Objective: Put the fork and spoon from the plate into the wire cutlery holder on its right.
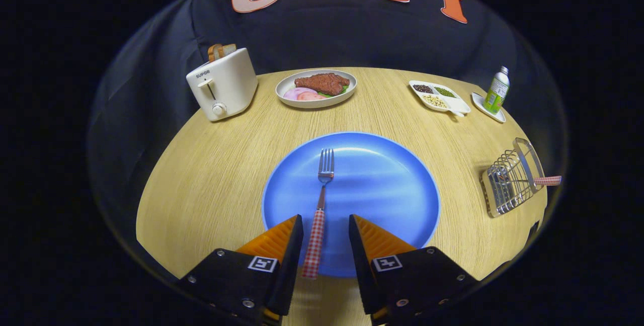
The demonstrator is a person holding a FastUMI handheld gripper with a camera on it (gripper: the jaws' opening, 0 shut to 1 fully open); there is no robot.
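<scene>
A fork [320, 205] with a red-and-white checked handle lies on the blue plate [382, 190], tines pointing away from me. My gripper [326, 226] is open, its fingers on either side of the fork's handle without touching it. To the plate's right stands the wire cutlery holder [509, 179], and a checked handle [548, 180] sticks out of its top, likely the spoon's.
On the round wooden table [211, 180] beyond the plate sit a white toaster [223, 83] with bread, a plate of meat [316, 88], a divided dish of beans [438, 97] and a green bottle [497, 90] on a saucer.
</scene>
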